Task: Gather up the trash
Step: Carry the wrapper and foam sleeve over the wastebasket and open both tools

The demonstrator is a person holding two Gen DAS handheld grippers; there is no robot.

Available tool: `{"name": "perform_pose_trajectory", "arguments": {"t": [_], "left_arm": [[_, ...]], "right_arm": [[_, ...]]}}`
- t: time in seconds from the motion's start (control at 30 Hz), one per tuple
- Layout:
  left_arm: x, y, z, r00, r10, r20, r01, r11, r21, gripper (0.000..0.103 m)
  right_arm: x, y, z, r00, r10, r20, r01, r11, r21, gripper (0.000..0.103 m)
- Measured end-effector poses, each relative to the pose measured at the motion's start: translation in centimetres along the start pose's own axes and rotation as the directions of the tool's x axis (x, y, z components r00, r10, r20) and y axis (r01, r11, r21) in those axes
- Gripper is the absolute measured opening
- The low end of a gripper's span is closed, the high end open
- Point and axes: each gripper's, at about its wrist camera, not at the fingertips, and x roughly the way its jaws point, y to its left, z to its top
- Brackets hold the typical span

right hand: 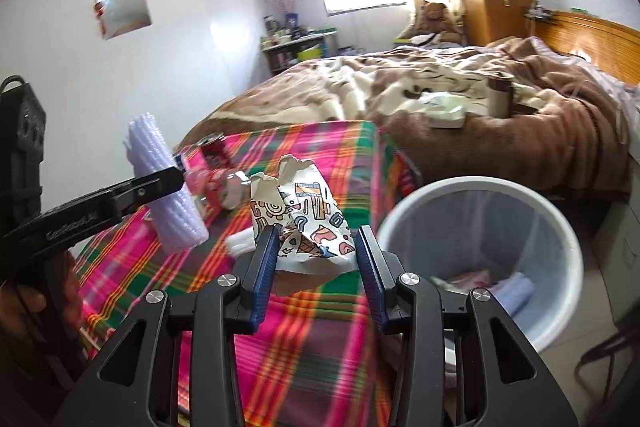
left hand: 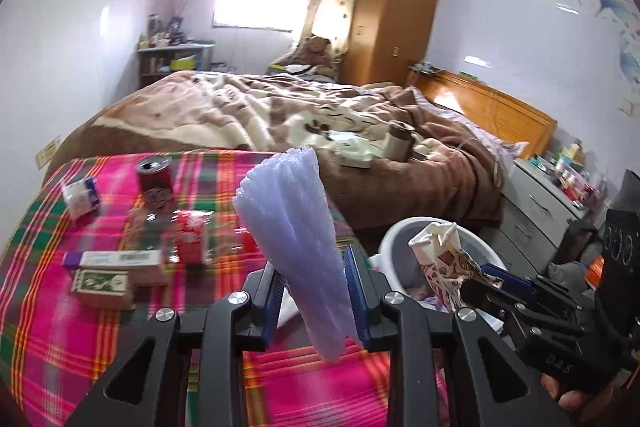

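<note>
Plaid cloth (left hand: 100, 327) over the table carries uncollected litter: a red can (left hand: 155, 183), small boxes (left hand: 108, 275). From the left wrist, the left gripper (left hand: 316, 303) clamps white foam netting (left hand: 296, 239). From the right wrist, the right gripper (right hand: 316, 259) pinches a crumpled printed wrapper (right hand: 308, 223) beside the bin (right hand: 480, 195) (some trash already inside).

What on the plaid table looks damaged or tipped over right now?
Little on the table itself. The crumpled patterned paper bag is torn at its top, but the right gripper holds it. The foam netting sleeve is squashed in the left gripper. The red can stands upright, opened.
</note>
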Motion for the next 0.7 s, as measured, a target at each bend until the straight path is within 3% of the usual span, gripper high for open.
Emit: {"name": "perform_pose_trajectory", "arguments": {"t": [0.47, 0.7], "left_arm": [[3.5, -8.2, 0.5, 0.990, -0.135, -0.044, 0.140, 0.983, 0.121, 0.030], [6.7, -11.6, -0.3, 0.979, -0.175, -0.105, 0.190, 0.968, 0.162, 0.030]], "right_arm": [[-1.9, -5.9, 0.0, 0.982, -0.186, 0.030, 0.182, 0.979, 0.096, 0.041], [-1.2, -8.9, -0.5, 0.967, -0.254, -0.020, 0.254, 0.957, 0.142, 0.041]]}}
